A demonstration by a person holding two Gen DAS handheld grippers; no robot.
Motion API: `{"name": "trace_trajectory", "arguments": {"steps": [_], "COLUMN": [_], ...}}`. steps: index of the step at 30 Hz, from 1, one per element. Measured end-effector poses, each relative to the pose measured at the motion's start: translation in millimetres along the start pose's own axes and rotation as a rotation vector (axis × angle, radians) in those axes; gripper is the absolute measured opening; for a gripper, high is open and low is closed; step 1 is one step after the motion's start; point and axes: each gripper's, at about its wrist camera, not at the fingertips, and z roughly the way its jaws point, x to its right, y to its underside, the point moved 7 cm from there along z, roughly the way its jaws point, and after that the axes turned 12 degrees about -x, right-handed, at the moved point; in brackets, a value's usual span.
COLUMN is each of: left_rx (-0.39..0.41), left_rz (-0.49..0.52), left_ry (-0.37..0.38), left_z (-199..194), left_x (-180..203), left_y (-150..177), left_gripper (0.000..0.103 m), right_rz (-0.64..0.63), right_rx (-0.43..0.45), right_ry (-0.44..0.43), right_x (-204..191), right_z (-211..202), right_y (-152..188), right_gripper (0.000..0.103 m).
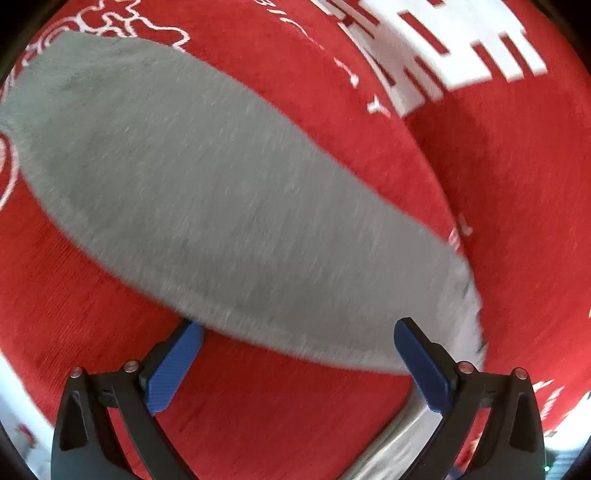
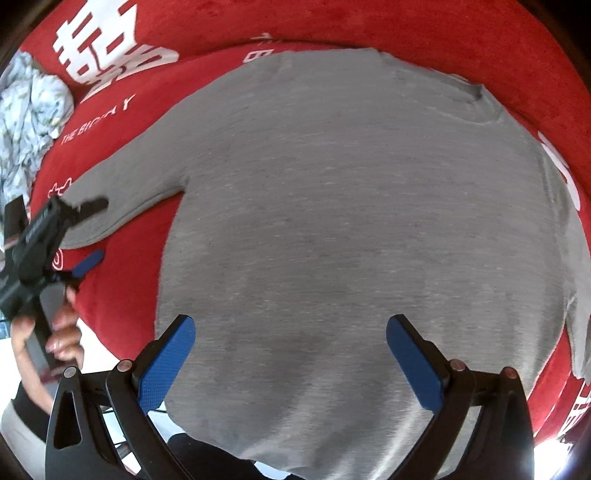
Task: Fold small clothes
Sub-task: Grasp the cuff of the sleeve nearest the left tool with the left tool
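Both jaws stand wide open and hold nothing. My left gripper (image 1: 297,363) hangs over the sleeve (image 1: 207,199) of the grey top (image 2: 354,229), which lies flat on the red cloth (image 1: 498,184). My right gripper (image 2: 290,363) hangs over the top's body, near the hem. From the right wrist I see the left gripper (image 2: 90,230) at the cuff, gripped by a hand (image 2: 55,339). A crumpled patterned cloth (image 2: 29,110) lies apart, far left.

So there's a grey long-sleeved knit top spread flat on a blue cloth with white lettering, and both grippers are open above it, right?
Not quite: the cloth under the grey long-sleeved knit top is red, not blue, as the right wrist view shows; only the gripper pads are blue. The rest holds: the lettering is white, the top lies spread out, and the left gripper and right gripper are both open.
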Motion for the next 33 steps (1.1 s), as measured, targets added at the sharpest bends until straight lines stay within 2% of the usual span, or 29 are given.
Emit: {"name": "trace_trajectory", "arguments": {"steps": [1, 4, 6, 7, 9, 10, 12, 15, 20, 24, 26, 30, 33], "left_rx": [0.016, 0.063, 0.115, 0.132, 0.147, 0.142, 0.126, 0.118, 0.213, 0.243, 0.245, 0.206, 0.144], "left_rz": [-0.025, -0.065, -0.08, -0.078, -0.072, -0.073, -0.059, -0.038, 0.138, 0.361, 0.441, 0.656, 0.783], "left_ry": [0.039, 0.087, 0.073, 0.059, 0.019, 0.006, -0.013, -0.002, -0.015, -0.01, 0.006, 0.068, 0.097], "left_z": [-1, -11, -22, -27, -35, -36, -37, -33, -66, -83, -83, -72, -46], "left_x": [0, -2, -5, -8, -16, -21, -30, -29, 9, 79, 114, 207, 265], "left_y": [-7, -25, -34, -37, -41, -41, -41, -41, -33, -19, -12, 26, 64], "left_gripper": [0.103, 0.103, 0.103, 0.099, 0.068, 0.059, 0.008, 0.007, 0.007, 0.007, 0.007, 0.007, 0.007], "right_rz": [-0.003, -0.009, -0.014, -0.016, -0.021, -0.021, -0.014, -0.004, 0.006, 0.053, 0.081, 0.144, 0.228], "right_rx": [-0.002, -0.015, -0.024, -0.027, -0.032, -0.033, -0.039, -0.04, -0.016, 0.013, 0.036, 0.097, 0.148], "right_ry": [0.0, 0.001, 0.002, 0.003, 0.001, 0.0, -0.003, -0.018, -0.04, -0.066, -0.088, -0.129, -0.166], "right_x": [-3, -12, -16, -17, -20, -20, -22, -22, -12, 5, 16, 44, 77], "right_z": [1, 6, 9, 10, 12, 12, 16, 17, 8, 2, -4, -20, -34], "right_y": [1, 1, 2, 3, 3, 4, 4, 4, 11, 16, 19, 26, 35], "right_gripper": [0.103, 0.103, 0.103, 0.103, 0.103, 0.103, 0.103, 0.103, 0.103, 0.103, 0.103, 0.103, 0.103]}}
